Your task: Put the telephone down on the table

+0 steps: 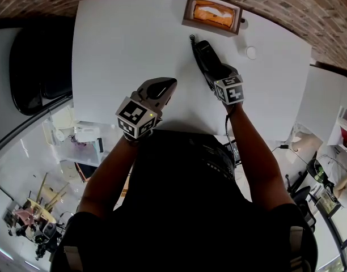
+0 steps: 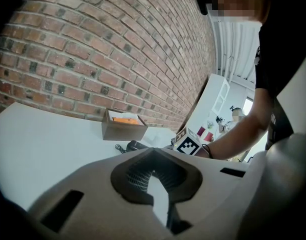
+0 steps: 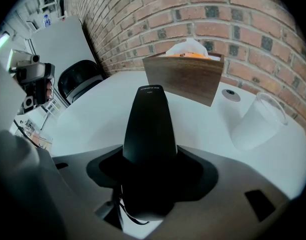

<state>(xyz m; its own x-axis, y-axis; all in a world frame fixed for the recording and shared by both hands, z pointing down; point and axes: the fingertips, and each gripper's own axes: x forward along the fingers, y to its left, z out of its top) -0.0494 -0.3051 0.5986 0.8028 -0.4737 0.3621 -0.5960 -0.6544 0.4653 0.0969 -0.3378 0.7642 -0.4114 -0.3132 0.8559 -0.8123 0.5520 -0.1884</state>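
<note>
Black telephone (image 1: 203,54) at upper centre of head view, clamped in wide-spread jaws of right gripper (image 1: 215,73), low over white table (image 1: 122,50); contact unclear. Left gripper (image 1: 164,86) closed, empty. Remaining, likely: settle it, release.

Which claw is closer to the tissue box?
Right. The right claw, gripping the phone, sits just short of the tissue box; the left claw hangs farther back, over the table's near side.

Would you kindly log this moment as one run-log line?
right gripper: shut on telephone | left gripper: shut, empty | telephone: over table, unreleased
</note>
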